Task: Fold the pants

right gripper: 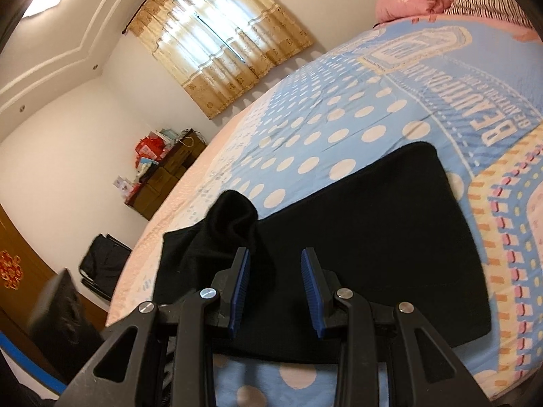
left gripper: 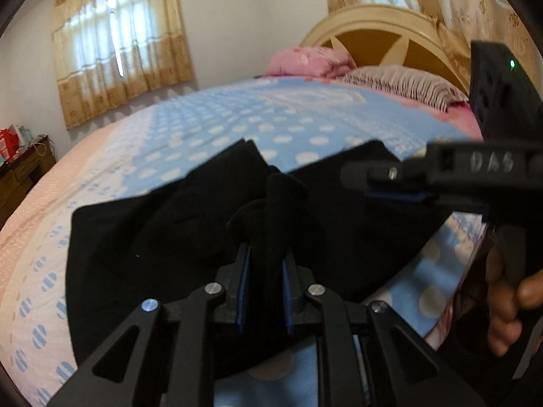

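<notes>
The left gripper (left gripper: 266,271) clamps a bunched fold of the black pants (left gripper: 152,237), which lie on the bed (left gripper: 237,125) near its front edge. The right gripper (right gripper: 275,288) hovers over them, jaws apart and empty.

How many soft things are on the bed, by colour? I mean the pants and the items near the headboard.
Black: 1, the pants, with a fold pinched in the left gripper
Pink: 1, a floral bundle
Pink-and-white striped: 1, a pillow
Total: 3
</notes>
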{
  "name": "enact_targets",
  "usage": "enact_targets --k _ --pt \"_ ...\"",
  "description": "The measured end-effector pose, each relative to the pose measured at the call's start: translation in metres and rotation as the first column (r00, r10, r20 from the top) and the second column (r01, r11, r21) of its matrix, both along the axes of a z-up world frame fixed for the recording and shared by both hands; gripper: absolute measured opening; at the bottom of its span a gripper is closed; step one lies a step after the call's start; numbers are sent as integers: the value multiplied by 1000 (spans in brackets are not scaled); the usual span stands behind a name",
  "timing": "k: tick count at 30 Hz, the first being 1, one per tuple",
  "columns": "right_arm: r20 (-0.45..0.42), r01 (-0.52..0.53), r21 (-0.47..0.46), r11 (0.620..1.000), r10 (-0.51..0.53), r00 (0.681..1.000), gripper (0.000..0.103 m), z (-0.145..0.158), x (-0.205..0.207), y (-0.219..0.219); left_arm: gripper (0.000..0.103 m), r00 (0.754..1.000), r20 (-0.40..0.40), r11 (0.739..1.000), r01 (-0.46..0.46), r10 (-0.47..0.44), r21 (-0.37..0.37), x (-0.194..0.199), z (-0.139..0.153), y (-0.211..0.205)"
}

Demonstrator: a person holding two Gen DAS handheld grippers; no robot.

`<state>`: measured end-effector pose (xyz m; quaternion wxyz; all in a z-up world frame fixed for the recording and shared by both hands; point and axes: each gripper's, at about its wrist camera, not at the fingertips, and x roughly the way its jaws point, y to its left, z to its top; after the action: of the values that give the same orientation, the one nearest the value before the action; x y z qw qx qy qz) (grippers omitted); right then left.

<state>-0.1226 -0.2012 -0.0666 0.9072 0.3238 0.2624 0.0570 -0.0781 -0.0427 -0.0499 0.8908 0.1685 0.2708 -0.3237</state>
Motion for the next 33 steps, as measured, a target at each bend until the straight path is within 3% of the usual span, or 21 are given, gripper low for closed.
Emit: enact_targets --k 2,3,4,6,9,12,13,15,17,20,21,23,25,30,33 --pt "8 -15 17 1000 15 1000 37 2 0 -1 28 999 23 999 39 -40 31 -5 2 0" --pt "21 -29 41 999 28 999 45 4 1 -3 41 998 31 997 59 -61 50 -7 3 -2" --pt "26 -35 59 998 33 999 56 6 1 -4 63 995 32 993 91 -94 81 -12 6 2" --pt "53 -47 123 991 41 998 62 11 1 -9 80 993 47 990 107 -111 93 -18 11 10" --pt "67 -69 128 989 61 996 62 16 9 -7 80 994 45 995 96 -98 30 -20 31 41" --pt "38 -95 86 992 92 995 62 13 25 5 81 1000 12 998 -6 7 -55 -3 46 72" --pt "20 -106 82 991 105 994 62 9 31 11 83 997 -4 992 -82 82 -96 10 51 89" --pt "-4 -137 70 988 137 991 62 1 41 25 85 979 -28 970 -204 203 -129 25 54 109" --pt "-71 -155 -21 988 153 986 62 -8 49 46 85 941 -109 930 -335 321 -152 46 52 130" --pt "-79 -145 -155 977 134 988 61 -6 47 66 85 879 -228 872 -459 418 -170 62 40 155" --pt "-87 -153 -176 972 140 986 51 -6 47 71 85 867 -247 860 -479 433 -172 62 37 160" --pt "-106 -165 -230 959 144 984 43 -6 47 79 85 839 -280 837 -521 466 -168 61 31 168" --pt "-101 -157 -280 947 134 986 30 -3 47 82 85 827 -301 828 -535 475 -164 64 28 169" --pt "-38 -170 -451 876 172 984 21 27 33 104 85 833 -263 828 -536 487 -166 62 29 165" --pt "11 -173 -476 862 203 979 20 51 24 105 85 833 -238 822 -543 500 -175 72 34 162"
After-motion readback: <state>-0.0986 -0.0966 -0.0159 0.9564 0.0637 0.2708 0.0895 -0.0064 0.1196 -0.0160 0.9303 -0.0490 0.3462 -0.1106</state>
